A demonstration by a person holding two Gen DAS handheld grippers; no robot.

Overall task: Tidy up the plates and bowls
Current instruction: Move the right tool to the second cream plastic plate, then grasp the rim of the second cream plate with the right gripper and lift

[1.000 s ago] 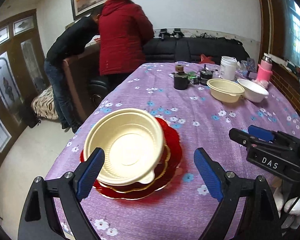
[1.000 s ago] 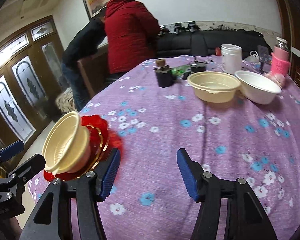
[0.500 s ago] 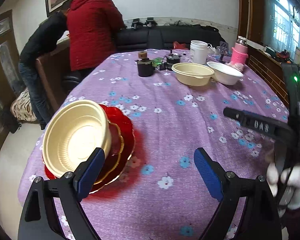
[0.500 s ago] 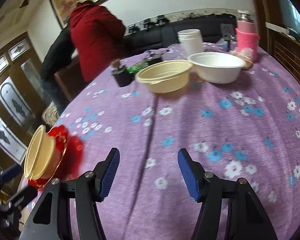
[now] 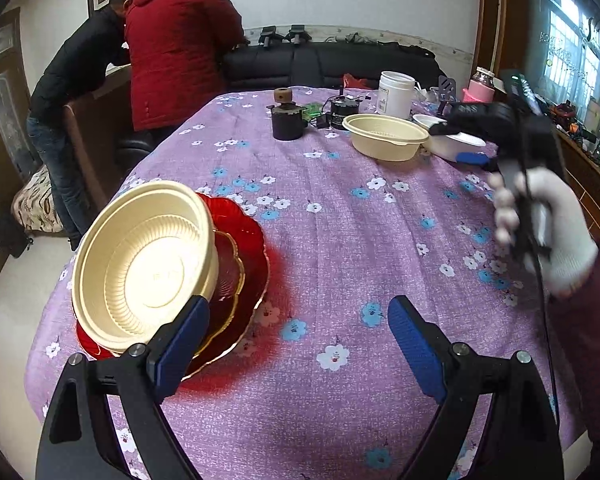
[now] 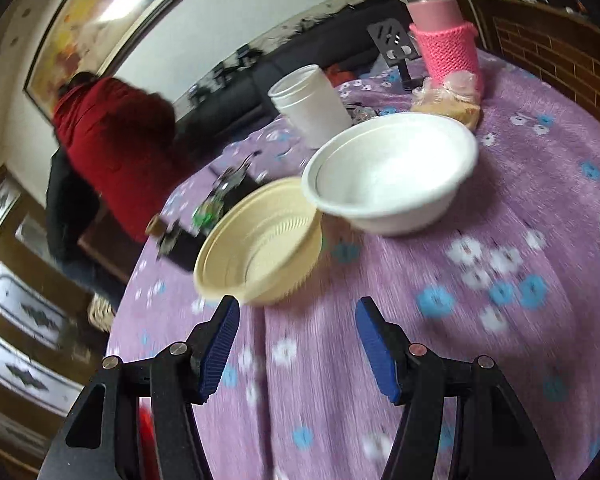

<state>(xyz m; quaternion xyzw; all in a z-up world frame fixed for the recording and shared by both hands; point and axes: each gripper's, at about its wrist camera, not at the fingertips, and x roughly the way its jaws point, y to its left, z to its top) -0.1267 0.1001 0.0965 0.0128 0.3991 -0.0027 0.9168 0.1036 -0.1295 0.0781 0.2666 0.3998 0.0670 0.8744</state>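
Observation:
A cream bowl sits on stacked red plates at the near left of the purple table. My left gripper is open and empty, just right of that stack. A second cream bowl and a white bowl stand side by side at the far right. My right gripper is open and empty, close in front of the second cream bowl; it shows in the left wrist view over the white bowl.
A white jar, a pink-sleeved bottle and a bagged snack stand behind the bowls. A dark cup and small gadgets sit mid-back. Two people lean at the table's far left.
My right gripper has moved far across the table toward the second cream bowl and the white bowl. My left gripper has shifted right of the plate stack. Both stayed open.

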